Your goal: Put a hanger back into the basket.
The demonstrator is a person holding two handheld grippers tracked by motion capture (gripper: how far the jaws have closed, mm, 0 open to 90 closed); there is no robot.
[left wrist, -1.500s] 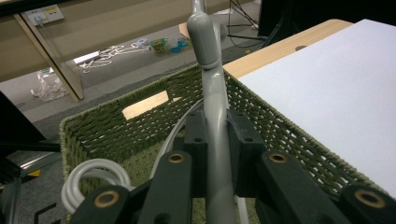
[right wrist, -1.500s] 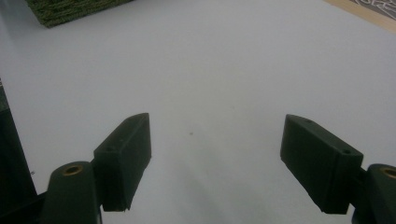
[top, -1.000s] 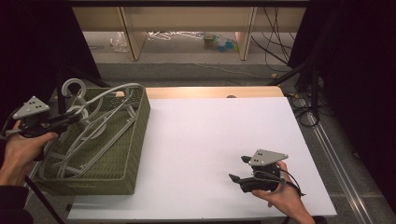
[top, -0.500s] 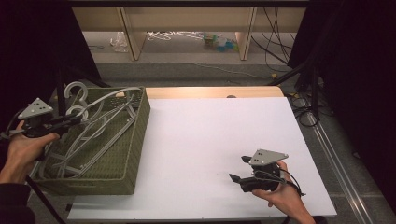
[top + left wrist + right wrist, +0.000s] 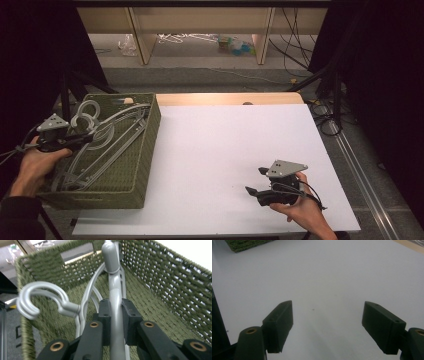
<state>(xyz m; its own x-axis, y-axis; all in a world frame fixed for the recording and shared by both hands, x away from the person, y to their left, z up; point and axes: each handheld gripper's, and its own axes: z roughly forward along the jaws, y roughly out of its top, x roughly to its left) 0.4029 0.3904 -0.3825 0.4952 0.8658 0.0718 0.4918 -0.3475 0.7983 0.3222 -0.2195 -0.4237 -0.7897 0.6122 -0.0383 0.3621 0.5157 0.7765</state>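
Your left gripper (image 5: 116, 315) is clamping a grey hanger (image 5: 113, 277) inside the green basket (image 5: 145, 145) at left; your right gripper (image 5: 328, 322) is resting wide open over the white table (image 5: 225, 145).

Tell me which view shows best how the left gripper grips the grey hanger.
The left gripper view: its fingers are pressed on both sides of the hanger, close up. The high view shows the left gripper over the basket, with the contact too small to judge.

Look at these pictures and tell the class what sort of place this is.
Probably a lab or workshop set up for recording, not a home. A plain white table stands among dark curtains, loose cables trail over the floor behind it, and a basket of grey hangers sits ready for practice.
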